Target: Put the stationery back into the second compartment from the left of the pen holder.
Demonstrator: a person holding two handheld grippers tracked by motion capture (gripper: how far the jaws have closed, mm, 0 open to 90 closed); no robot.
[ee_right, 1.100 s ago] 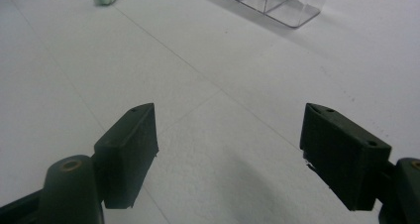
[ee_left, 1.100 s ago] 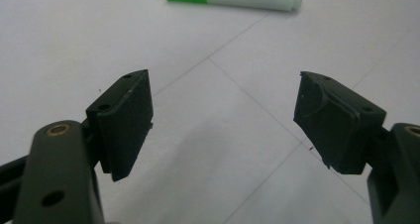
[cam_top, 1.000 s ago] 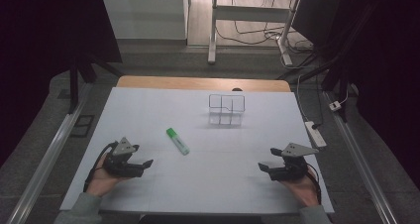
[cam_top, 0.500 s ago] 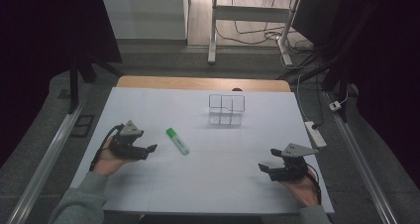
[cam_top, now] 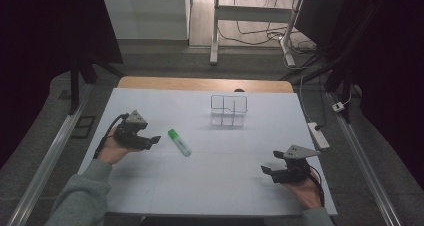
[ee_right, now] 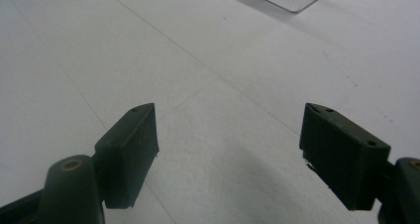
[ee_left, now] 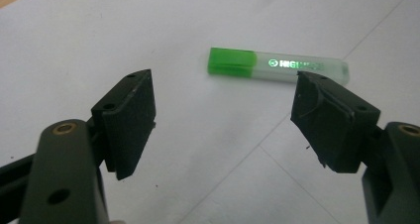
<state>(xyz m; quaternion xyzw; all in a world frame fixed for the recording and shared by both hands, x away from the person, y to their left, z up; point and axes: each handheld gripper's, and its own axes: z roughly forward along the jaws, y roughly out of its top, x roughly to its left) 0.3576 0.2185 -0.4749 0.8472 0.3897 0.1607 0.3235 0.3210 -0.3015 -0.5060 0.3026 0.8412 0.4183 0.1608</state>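
We reach for a green highlighter [ee_left: 277, 65] with our left gripper [ee_left: 225, 115], jaws wide apart and empty; the pen lies flat on the white table [cam_top: 165, 191] just beyond the jaw tips, untouched. Next, we judge, comes a short advance and a squeeze across its barrel. Our right gripper [ee_right: 230, 149] waits, jaws likewise apart. Farther off stands a clear divided holder [cam_top: 228, 111]; nothing blocks the path.

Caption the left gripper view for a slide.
Open left hand-held gripper faces a green highlighter lying on the white table.
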